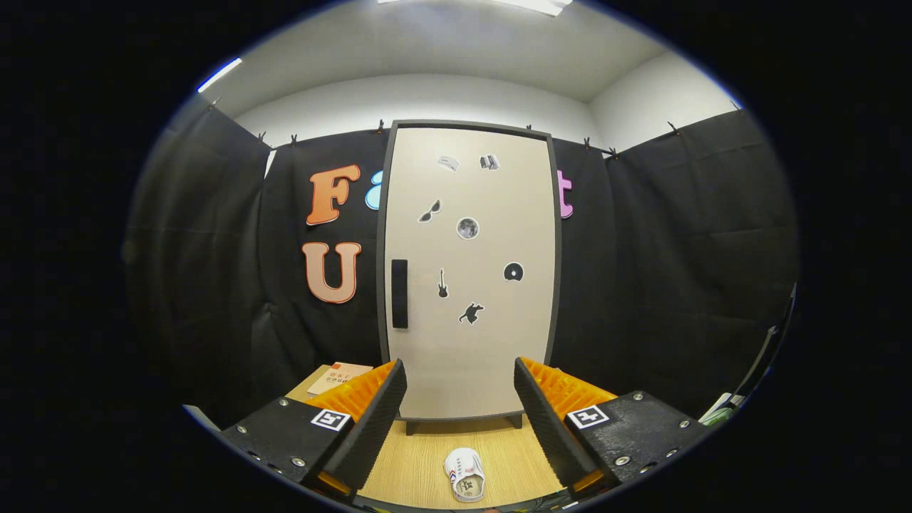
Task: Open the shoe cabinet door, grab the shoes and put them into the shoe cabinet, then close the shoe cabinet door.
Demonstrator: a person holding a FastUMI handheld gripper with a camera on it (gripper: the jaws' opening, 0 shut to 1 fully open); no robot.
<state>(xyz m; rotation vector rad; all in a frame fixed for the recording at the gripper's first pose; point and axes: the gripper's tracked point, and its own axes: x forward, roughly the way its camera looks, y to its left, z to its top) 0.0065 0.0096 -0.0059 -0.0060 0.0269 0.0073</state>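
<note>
Shoe cabinet (470,285) door shut, shoes (464,474) on bench front edge; we note gripper (460,399) spread wide, empty; 0 steps done.

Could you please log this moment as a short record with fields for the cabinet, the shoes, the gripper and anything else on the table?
cabinet: shoe cabinet upright at the back of the wooden table, beyond the fingers
door: shut, dark handle near one edge, stickers on its front
shoes: pair of shoes on the table between the fingers, in front of the cabinet
gripper: gripper open, holding nothing
other: book beside the cabinet
</note>
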